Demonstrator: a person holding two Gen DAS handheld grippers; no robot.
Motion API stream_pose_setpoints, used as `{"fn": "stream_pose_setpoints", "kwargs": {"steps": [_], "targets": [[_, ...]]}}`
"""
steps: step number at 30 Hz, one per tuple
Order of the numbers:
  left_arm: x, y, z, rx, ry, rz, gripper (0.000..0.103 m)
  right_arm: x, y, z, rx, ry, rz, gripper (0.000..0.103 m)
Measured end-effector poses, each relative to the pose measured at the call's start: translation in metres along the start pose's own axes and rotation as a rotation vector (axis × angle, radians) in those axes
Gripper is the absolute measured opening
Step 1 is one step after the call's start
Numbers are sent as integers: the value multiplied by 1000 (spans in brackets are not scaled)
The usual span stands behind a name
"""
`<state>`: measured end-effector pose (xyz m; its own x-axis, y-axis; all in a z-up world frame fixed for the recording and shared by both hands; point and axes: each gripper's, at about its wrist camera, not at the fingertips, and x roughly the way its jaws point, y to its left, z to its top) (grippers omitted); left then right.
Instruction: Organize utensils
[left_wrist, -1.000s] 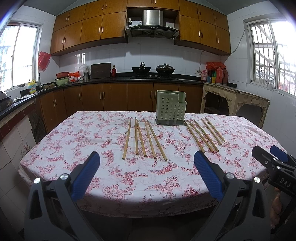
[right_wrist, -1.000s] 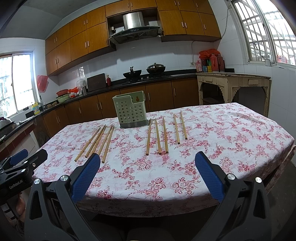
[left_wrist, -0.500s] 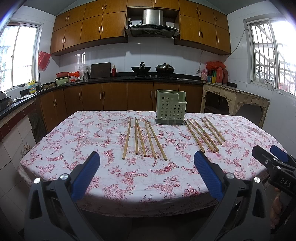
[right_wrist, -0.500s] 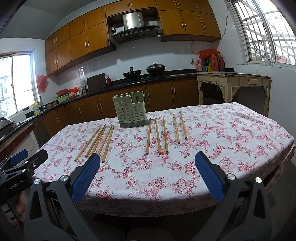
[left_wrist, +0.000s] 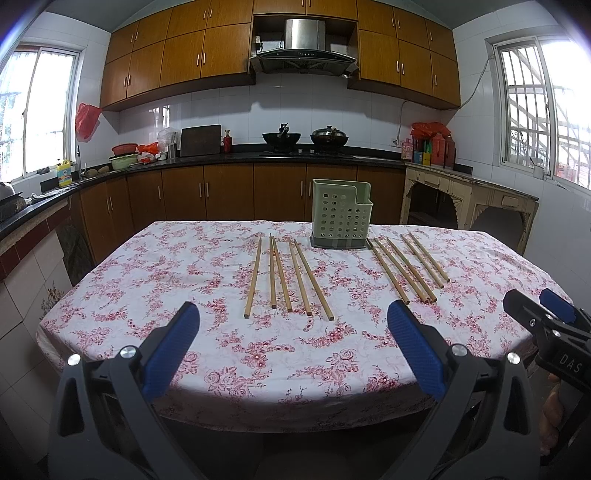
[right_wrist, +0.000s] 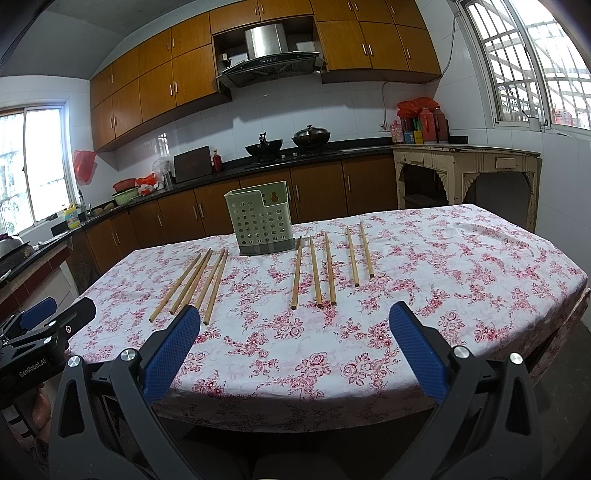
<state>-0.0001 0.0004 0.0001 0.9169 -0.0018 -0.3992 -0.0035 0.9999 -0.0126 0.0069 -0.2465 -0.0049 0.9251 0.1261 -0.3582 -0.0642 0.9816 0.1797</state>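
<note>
- Nothing had shifted since the earlier frames: both tongs hung short of the counter's (left_wrist: 155, 291) near edge.
- Left tongs (left_wrist: 293, 345) gaped wide and empty; right tongs (right_wrist: 294, 345) likewise.
- Chopsticks lay flat in two groups, left group (left_wrist: 288, 277) and right group (left_wrist: 406, 267), flanking the holder (left_wrist: 340, 214) at the far side, which looked empty.
- Sticks seemed light, stiff, thin and prone to roll on cloth; pinching one near mid-length, across its width, looked safest.
</note>
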Motion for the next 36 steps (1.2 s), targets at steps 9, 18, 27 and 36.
{"fn": "stream_pose_setpoints", "kwargs": {"steps": [9, 18, 27, 36], "targets": [[0, 0, 0, 1, 0, 0, 99, 0, 0, 0, 0, 0, 0, 101], [0, 0, 0, 0, 2, 0, 99, 1, 0, 0, 1, 1, 0, 101], [7, 9, 1, -20, 27, 12, 99, 9, -3, 2, 12, 25, 5, 101], [65, 38, 16, -91, 154, 39, 99, 58, -28, 26, 56, 94, -50, 101]]}}
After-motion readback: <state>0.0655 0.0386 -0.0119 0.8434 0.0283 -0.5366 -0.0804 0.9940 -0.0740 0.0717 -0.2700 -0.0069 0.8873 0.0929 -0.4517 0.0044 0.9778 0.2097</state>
